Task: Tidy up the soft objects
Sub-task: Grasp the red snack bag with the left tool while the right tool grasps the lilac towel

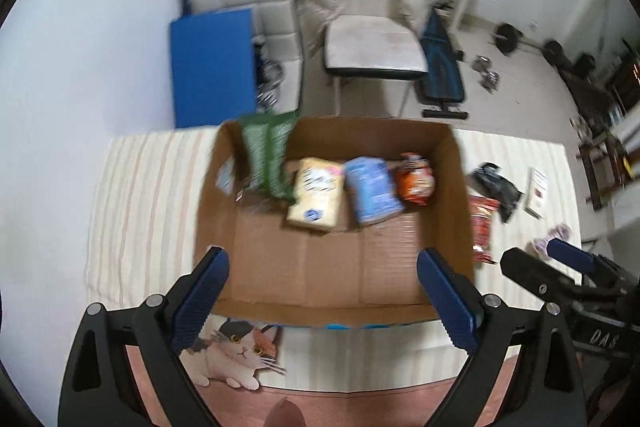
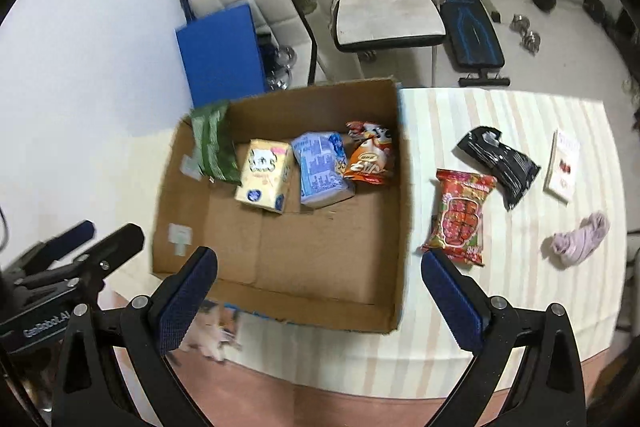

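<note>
Cardboard box [image 2: 280, 247] on striped cloth [image 2: 500, 327] holds four packets along its far wall, near half bare. Red packet [image 2: 460, 215], black packet [image 2: 500, 163] and lilac cloth [image 2: 580, 239] lie right of the box's edge. Left gripper [image 1: 324, 303] and right gripper [image 2: 320, 303] hover spread wide, empty, above the near rim.

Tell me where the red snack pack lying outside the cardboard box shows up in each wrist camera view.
Left wrist: the red snack pack is at right of centre, partly hidden behind the box's right wall.
Right wrist: the red snack pack is in full view right of centre, on the striped cloth.
Shared landmark: the cardboard box, just left of the pack.
</note>
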{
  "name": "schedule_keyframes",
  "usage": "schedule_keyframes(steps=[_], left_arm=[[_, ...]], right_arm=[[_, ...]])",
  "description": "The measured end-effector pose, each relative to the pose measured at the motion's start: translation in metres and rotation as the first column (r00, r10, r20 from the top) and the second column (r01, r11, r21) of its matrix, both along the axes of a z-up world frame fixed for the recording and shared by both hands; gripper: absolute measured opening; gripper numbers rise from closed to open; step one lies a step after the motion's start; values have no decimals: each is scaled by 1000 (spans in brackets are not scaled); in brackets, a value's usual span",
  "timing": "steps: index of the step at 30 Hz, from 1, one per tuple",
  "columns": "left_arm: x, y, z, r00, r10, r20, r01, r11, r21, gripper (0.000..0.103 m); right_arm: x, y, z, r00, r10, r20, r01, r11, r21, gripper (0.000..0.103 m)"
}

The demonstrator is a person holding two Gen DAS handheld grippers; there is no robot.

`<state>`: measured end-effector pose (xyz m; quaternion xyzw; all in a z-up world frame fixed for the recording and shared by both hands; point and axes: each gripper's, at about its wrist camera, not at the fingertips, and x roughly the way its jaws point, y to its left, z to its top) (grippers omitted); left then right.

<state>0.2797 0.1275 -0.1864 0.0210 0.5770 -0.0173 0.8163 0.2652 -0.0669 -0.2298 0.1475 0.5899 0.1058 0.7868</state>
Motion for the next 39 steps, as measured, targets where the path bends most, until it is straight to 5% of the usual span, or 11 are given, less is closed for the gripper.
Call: schedule_keyframes(steps=[7, 12, 17, 23, 29, 33, 38, 39], left_arm=[[38, -135, -5, 974, -223, -46, 224, 974, 21, 96], [76, -240, -75, 902, -349, -255, 371, 928, 38, 96], [94, -299, -171, 822, -340, -457, 443, 886, 138, 96], [96, -310, -242, 793, -251, -554, 403, 900, 168, 96], [90, -313, -278, 776, -198, -599, 381, 904, 195, 96], [85, -303, -297, 755, -157, -637, 348, 919, 186, 98], [85, -282, -297, 764, -126, -633, 191, 981, 35, 81], [82, -283, -295, 769, -139, -624, 196, 980, 23, 74]], right_arm=[[-10, -142, -2, 971, -238, -38, 236, 971, -39, 103], [-12, -241, -42, 901, -409, -144, 410, 912, -27, 103], [-14, -306, -91, 847, -479, -229, 479, 876, -63, 103], [-13, -338, -126, 835, -477, -274, 474, 877, -83, 102], [-8, -351, -156, 822, -470, -321, 467, 879, -90, 102], [-5, -354, -183, 786, -480, -389, 504, 862, -45, 101], [1, -350, -216, 731, -495, -469, 556, 831, -11, 76], [2, -348, -219, 733, -492, -469, 546, 838, -26, 59]])
